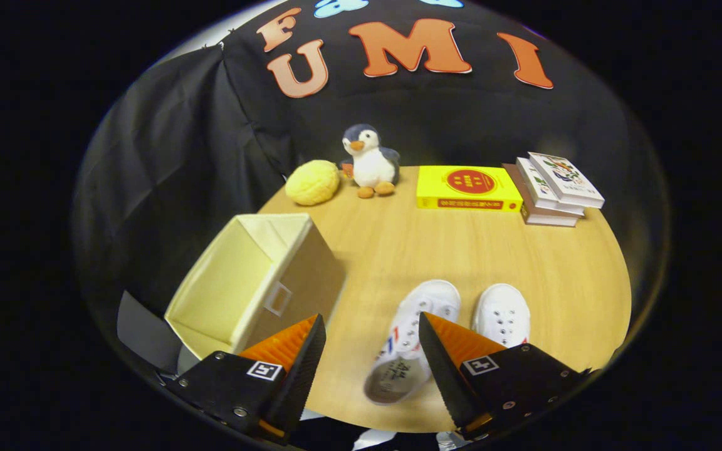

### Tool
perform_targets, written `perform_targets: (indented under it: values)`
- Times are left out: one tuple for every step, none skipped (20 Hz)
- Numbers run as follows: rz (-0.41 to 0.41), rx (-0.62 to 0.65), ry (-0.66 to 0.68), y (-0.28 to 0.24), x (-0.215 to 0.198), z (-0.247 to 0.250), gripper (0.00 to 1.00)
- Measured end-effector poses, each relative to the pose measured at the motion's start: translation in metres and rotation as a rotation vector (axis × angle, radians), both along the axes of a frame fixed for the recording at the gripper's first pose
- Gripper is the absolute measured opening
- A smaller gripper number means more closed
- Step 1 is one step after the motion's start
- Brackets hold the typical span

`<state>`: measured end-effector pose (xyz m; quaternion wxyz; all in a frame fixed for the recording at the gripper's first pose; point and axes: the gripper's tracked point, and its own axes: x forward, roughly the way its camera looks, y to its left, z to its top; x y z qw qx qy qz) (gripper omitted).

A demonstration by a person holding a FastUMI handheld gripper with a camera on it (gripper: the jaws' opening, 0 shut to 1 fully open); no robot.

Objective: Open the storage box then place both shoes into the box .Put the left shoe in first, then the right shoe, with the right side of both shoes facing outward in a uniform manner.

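Note:
The beige fabric storage box (254,282) stands on the wooden table left of my fingers, its top open and its inside empty. Two white shoes lie side by side ahead of me. The left one (411,338) sits between my fingers, its opening toward me and its toe pointing away. The right one (504,314) lies just beyond my right finger, which covers its heel. My gripper (370,329) is open and hovers above the table, holding nothing.
At the table's (398,250) far edge sit a yellow round plush (313,182), a penguin toy (368,160), a yellow book (469,187) and a stack of books (555,188). Black cloth walls close in behind and on the left.

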<state>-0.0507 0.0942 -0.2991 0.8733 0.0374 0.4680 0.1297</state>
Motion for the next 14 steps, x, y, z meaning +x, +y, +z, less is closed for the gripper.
perform_targets:
  values:
    - [0.0, -0.027, 0.026, -0.011, -0.009, -0.014, 0.87]
    - [0.001, -0.053, 0.049, -0.02, -0.018, -0.025, 0.86]
    - [0.002, -0.073, 0.066, -0.026, -0.024, -0.037, 0.85]
    - [0.009, -0.094, 0.091, -0.033, -0.031, -0.049, 0.82]
    - [0.011, -0.11, 0.105, -0.037, -0.035, -0.059, 0.8]
    - [0.02, -0.127, 0.121, -0.039, -0.038, -0.069, 0.77]
    - [0.028, -0.145, 0.135, -0.043, -0.04, -0.078, 0.75]
    - [0.03, -0.165, 0.14, -0.045, -0.04, -0.086, 0.71]
    - [0.029, -0.185, 0.138, -0.048, -0.039, -0.094, 0.69]
    - [0.026, -0.208, 0.142, -0.052, -0.038, -0.1, 0.63]
    - [0.023, -0.212, 0.144, -0.052, -0.036, -0.104, 0.61]
    - [0.019, -0.207, 0.141, -0.049, -0.033, -0.108, 0.55]
    - [0.011, -0.202, 0.133, -0.048, -0.03, -0.111, 0.53]
    - [0.005, -0.199, 0.12, -0.046, -0.027, -0.115, 0.5]
